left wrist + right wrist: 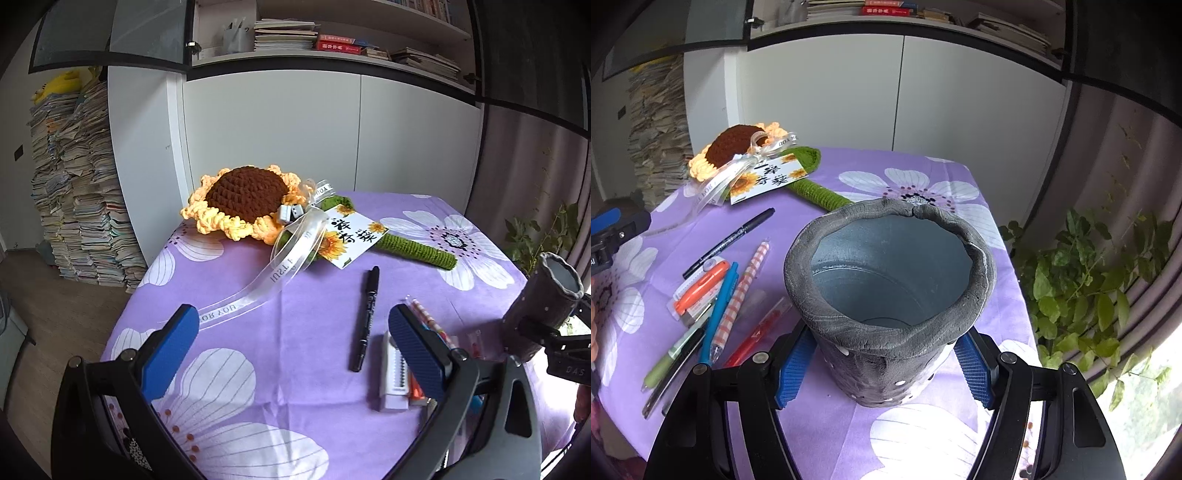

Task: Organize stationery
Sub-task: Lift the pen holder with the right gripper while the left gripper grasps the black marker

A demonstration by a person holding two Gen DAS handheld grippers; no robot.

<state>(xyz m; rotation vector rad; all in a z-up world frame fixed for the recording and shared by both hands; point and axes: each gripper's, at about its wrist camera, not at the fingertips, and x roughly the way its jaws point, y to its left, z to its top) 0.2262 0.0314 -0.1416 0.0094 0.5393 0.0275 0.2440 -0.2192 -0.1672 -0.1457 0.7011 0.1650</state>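
Observation:
A grey clay pen holder [890, 266] with an empty, open mouth sits between the blue pads of my right gripper [884, 365], which is shut on its lower wall. In the left wrist view the pen holder [543, 306] leans at the table's right edge. Left of it lie a black marker [729, 242], an orange highlighter [701, 286], a blue pen [720, 310], a pink checked pen [742, 291], a red pen [757, 332] and a green pen [676, 350]. My left gripper [293, 321] hangs open above the cloth near the black marker [365, 317], holding nothing.
A crocheted sunflower [243, 199] with a ribbon and a printed card [351, 236] lies at the far side of the purple flowered tablecloth [295, 406]. A white correction tape [393, 376] lies by the pens. A leafy plant [1089, 288] stands beyond the right table edge.

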